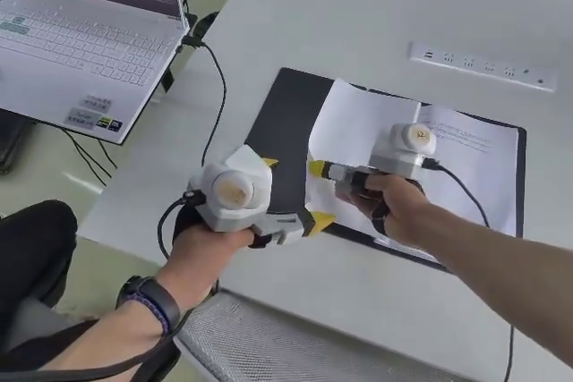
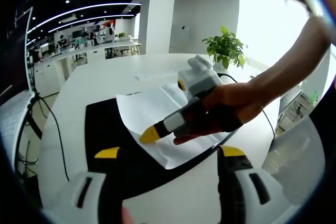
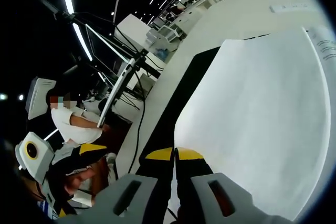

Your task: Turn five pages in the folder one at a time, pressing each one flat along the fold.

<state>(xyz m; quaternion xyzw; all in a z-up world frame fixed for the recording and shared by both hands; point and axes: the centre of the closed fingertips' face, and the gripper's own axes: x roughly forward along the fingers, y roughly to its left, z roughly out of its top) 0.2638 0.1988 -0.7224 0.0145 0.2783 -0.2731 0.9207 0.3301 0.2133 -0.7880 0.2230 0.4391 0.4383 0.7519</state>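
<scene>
1. Clearly mid-turn: black folder (image 1: 285,131) lying open on the white table (image 1: 358,6), with one white page (image 1: 354,127) raised off the folder's right half and curling toward its left cover.
2. Right gripper (image 1: 315,168) at the folder's middle, jaws closed together with yellow tips touching. Judged from the right gripper view to be pinching the free edge of that raised page.
3. Left gripper (image 1: 295,191) over the folder's near-left part, jaws spread wide and holding nothing. Aimed across the bare black cover toward the lifted page.
4. Printed sheet (image 1: 474,145) lying flat on the folder's right half, beneath the raised page.
5. Laptop (image 1: 81,33) well apart from the folder, beyond its left side. Power strip (image 1: 483,66) beyond the folder's far edge.
6. Judged progress on this turn: roughly halfway, with the page not yet laid on the left cover and not yet pressed along the fold.
7. Impossible to tell how many of the five turns are finished. Left cover bare and black, with no turned pages on it, hinting at an early turn, perhaps the first.
8. Left to do, by that reading: lay this page down, press it flat along the fold, then repeat for the remaining pages.
</scene>
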